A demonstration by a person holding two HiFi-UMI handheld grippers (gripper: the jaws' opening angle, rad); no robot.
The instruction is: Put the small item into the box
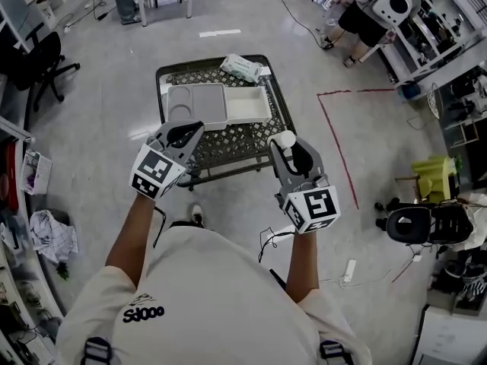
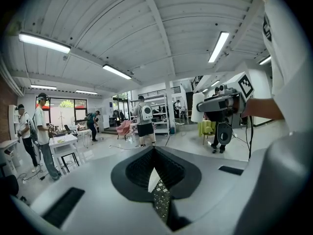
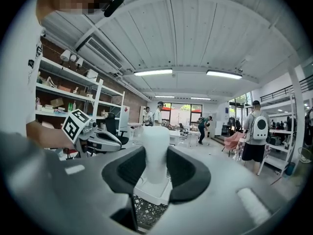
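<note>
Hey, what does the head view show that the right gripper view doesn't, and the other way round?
Only the head view: the whole grey tray beside the white box, a white packet at the table's far edge, and red tape on the floor. Only the right gripper view: wall shelves, ceiling lights, and people by the windows. Both: the small white item between the fingers of the right gripper, the left gripper, the mesh table and the white box.
</note>
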